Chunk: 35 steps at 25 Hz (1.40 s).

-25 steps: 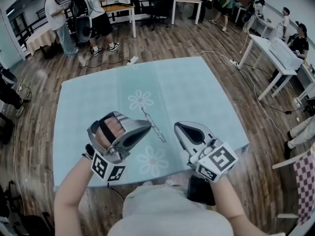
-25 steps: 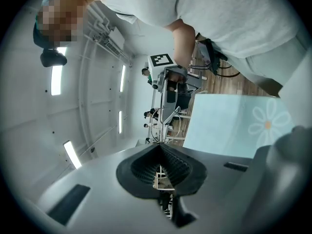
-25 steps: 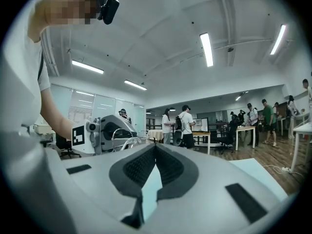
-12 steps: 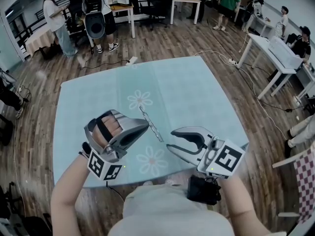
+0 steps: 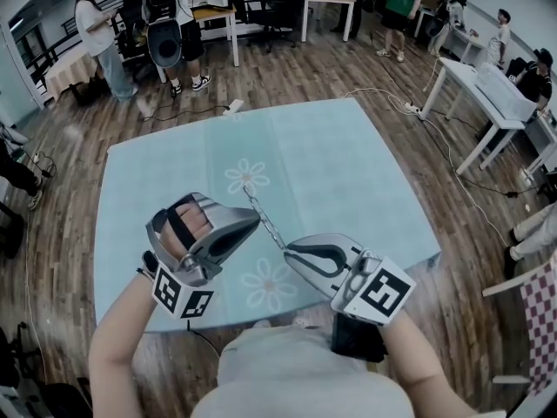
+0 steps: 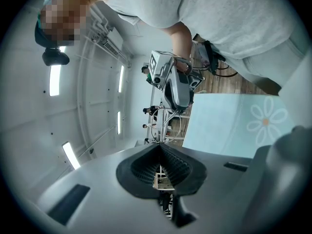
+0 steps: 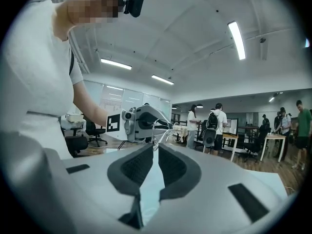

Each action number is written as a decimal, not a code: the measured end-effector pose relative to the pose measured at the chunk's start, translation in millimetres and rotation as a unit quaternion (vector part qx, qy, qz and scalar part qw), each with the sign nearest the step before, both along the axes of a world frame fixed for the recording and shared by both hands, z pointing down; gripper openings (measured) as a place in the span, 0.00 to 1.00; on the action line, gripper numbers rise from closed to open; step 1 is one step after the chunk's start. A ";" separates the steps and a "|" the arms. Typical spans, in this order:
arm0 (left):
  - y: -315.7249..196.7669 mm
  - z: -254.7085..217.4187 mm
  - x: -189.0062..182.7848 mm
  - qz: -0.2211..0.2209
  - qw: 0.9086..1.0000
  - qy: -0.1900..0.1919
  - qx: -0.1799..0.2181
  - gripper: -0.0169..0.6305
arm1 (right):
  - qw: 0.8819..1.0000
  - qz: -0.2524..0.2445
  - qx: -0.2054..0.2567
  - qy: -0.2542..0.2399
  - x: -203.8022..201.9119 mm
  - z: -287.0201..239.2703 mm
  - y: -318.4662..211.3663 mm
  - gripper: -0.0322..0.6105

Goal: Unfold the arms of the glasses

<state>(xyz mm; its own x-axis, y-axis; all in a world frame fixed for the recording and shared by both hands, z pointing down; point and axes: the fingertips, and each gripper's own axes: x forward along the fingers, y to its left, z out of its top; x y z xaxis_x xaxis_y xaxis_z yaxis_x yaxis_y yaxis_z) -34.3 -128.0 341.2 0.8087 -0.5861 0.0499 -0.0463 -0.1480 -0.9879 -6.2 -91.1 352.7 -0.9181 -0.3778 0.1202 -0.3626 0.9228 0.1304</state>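
Note:
The thin wire-framed glasses [image 5: 270, 223] hang in the air above the light blue tablecloth [image 5: 348, 172], lying slantwise between my two grippers. My left gripper [image 5: 258, 219] points level and is shut on the frame; its pads meet at the tip [image 6: 158, 146] with the wire [image 6: 162, 129] running out beyond. My right gripper [image 5: 287, 250] faces it from the right. Its jaws are closing, and a narrow gap still shows at the tips [image 7: 156, 147], where one end of the glasses [image 7: 164, 133] sits.
The flower-printed tablecloth covers a square table whose near edge [image 5: 261, 320] lies just under my hands. White desks [image 5: 487, 103] stand to the right, a power strip and cable [image 5: 233, 107] lie on the wooden floor behind, and several people stand at the back.
My right gripper swung left toward the glasses and rolled; its jaws opened wide, then narrowed around the glasses' near end. The left gripper kept still with the frame.

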 end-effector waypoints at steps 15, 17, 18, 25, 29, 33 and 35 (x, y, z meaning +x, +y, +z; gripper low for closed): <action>3.6 -1.0 -5.0 0.004 1.000 -0.001 0.002 0.04 | 1.000 0.013 0.002 0.003 10.3 -4.7 -7.3 0.10; 5.8 -0.7 -4.3 0.006 1.000 -0.002 0.004 0.04 | 1.000 0.020 0.001 0.003 16.6 -5.3 -10.2 0.10; 7.4 -0.7 -3.7 0.007 1.000 -0.002 0.005 0.04 | 1.000 0.024 0.000 0.004 20.4 -5.5 -11.4 0.09; 20.3 -0.6 -1.8 0.013 1.000 -0.004 0.011 0.04 | 0.999 0.051 0.006 0.000 41.0 -11.9 -21.9 0.08; 23.1 -2.4 0.2 0.013 1.000 -0.001 0.013 0.04 | 0.998 0.068 0.012 -0.001 51.0 -15.8 -35.4 0.08; 24.3 -5.0 -1.9 0.010 1.000 0.002 0.014 0.04 | 0.996 0.082 0.019 0.000 54.2 -20.0 -48.3 0.08; 25.5 -6.7 -2.1 0.010 1.000 0.003 0.014 0.04 | 0.996 0.091 0.021 0.001 55.6 -21.5 -54.9 0.08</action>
